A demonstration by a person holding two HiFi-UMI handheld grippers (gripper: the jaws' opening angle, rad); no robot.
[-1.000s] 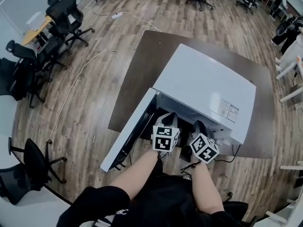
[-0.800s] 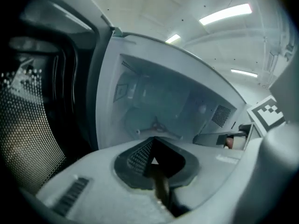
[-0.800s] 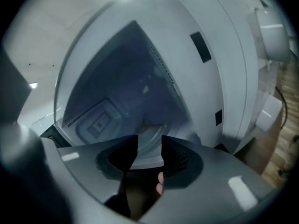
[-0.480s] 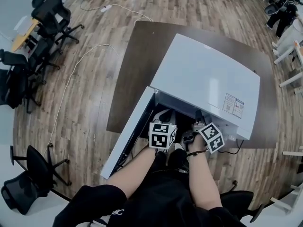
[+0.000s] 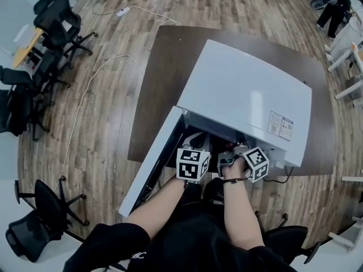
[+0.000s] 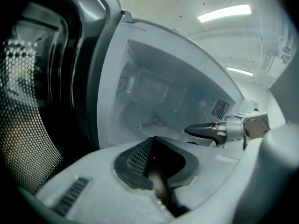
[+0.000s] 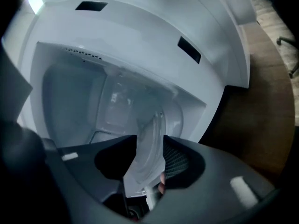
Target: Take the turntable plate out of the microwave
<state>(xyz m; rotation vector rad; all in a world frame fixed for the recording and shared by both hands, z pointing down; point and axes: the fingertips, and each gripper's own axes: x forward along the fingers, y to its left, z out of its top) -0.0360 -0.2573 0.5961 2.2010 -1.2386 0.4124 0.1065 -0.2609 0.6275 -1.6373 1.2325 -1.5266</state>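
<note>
Both grippers at the microwave [image 5: 249, 95] mouth
Right gripper [image 7: 149, 143] has just been opening its jaws; they stand wide, the plate [image 7: 154, 122] edge-on between them and reaching into the cavity. Left gripper [image 6: 154, 148], just beside it by the open door [image 5: 150, 163], is clenched on nothing.
</note>
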